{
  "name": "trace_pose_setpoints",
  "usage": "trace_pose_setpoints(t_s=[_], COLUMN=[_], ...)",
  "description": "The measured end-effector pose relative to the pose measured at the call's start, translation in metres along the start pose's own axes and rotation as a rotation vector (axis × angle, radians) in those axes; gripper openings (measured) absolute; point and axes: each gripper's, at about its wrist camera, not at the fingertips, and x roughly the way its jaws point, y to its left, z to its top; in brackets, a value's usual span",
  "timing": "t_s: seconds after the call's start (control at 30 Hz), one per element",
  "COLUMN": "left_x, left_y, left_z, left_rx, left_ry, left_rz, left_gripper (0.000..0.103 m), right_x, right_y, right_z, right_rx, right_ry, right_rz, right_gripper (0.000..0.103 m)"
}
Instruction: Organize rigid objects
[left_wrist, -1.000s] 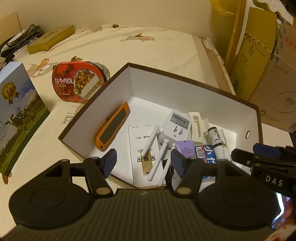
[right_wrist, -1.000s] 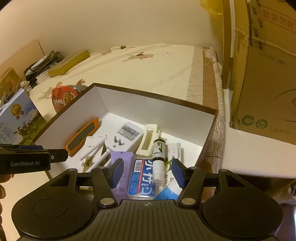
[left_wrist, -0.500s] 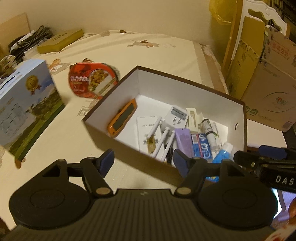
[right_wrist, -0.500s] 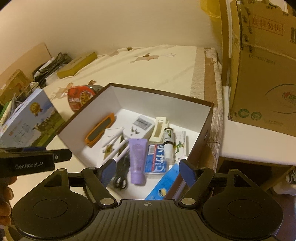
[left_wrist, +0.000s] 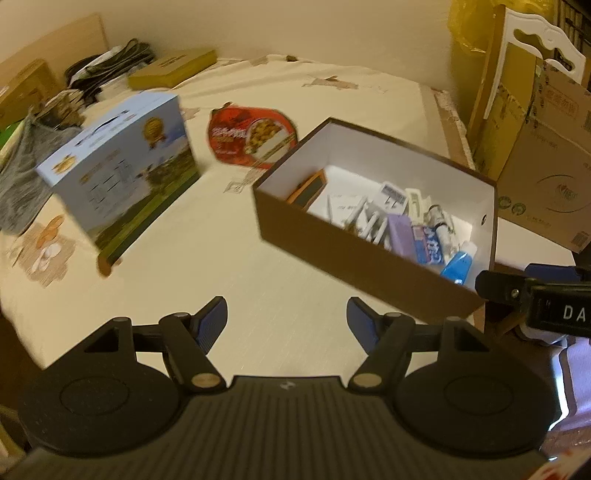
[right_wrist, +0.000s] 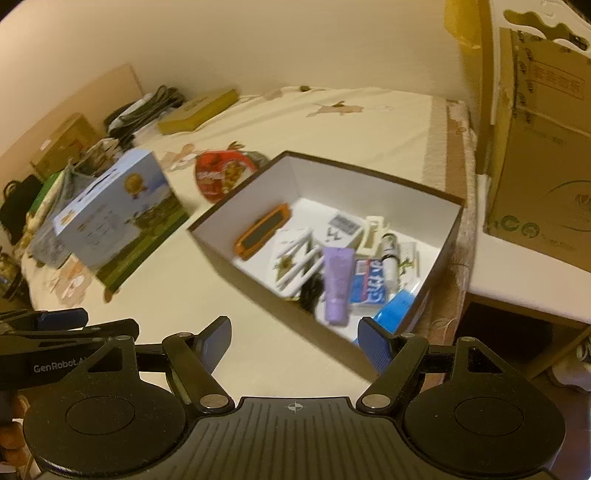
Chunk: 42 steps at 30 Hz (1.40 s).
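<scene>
Surface: a cream bedspread (right_wrist: 369, 133) beside stacked cartons.
Box: brown, white-lined box (right_wrist: 373, 192) sat near the bed's edge, holding tubes (right_wrist: 338, 284), plug (right_wrist: 341, 227), orange device (right_wrist: 262, 230).
Left gripper (left_wrist: 286, 319): jaws spread, empty.
Right gripper (right_wrist: 293, 338): jaws apart, empty.

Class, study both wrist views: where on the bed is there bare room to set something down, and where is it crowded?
Free: the sheet between the blue carton and the brown box, plus the far stretch beyond the box. Crowded: inside the box, and the left edge by the cables.
</scene>
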Motion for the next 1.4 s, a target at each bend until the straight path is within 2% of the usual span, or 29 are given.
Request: trace_pose_setpoints(t_s=[0.3,0.6,0.97,1.4], left_x=[-0.049,-0.085,-0.104,-0.107], left_y=[0.023,0.025,0.032,0.032], left_z=[-0.032,-0.061,-0.088,-0.093], left_rx=[-0.073,-0.076,-0.107,-0.117], left_ry=[0.005,0.007,0.016,0.017], left_rz=[0.019,0.015,0.033,0.041], left_gripper=[0.068,0.068,0.068,0.068], right_x=[-0.023,-0.039,-0.044,-0.048], right_y=[0.028,0.051,0.066,0.072], right_z=[-0.027,-0.046,-0.064,-0.070], right_rx=[-0.047,-0.104,-0.140,-0.154], right_ry=[0.054,0.089,0.133,0.134], right_rz=[0.039,0.067,0.097,0.103], right_gripper=[0.073,0.073,0.073,0.073])
